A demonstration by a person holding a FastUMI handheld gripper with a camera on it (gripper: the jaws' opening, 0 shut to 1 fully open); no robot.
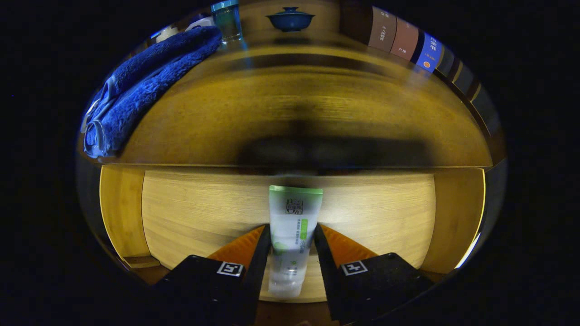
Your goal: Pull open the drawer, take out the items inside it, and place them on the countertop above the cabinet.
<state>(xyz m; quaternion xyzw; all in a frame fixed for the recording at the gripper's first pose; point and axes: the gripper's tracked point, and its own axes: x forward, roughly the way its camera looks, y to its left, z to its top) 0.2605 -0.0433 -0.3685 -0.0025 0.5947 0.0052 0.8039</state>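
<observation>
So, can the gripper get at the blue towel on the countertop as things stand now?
Probably not yet: the gripper is shut on the tube over the open drawer. The blue towel lies uncovered on the countertop, beyond the fingers.

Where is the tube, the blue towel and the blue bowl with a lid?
tube [293,226]: gripper view, on its printed middle, between the closed fingers above the open drawer.
blue towel [149,86]: gripper view, on its folded middle, on the countertop.
blue bowl [290,20]: gripper view, on its side below the lid.

Home-like booth, wood cabinet [290,117], towel [145,81], lidded tea bowl [290,19], books [405,40]
</observation>
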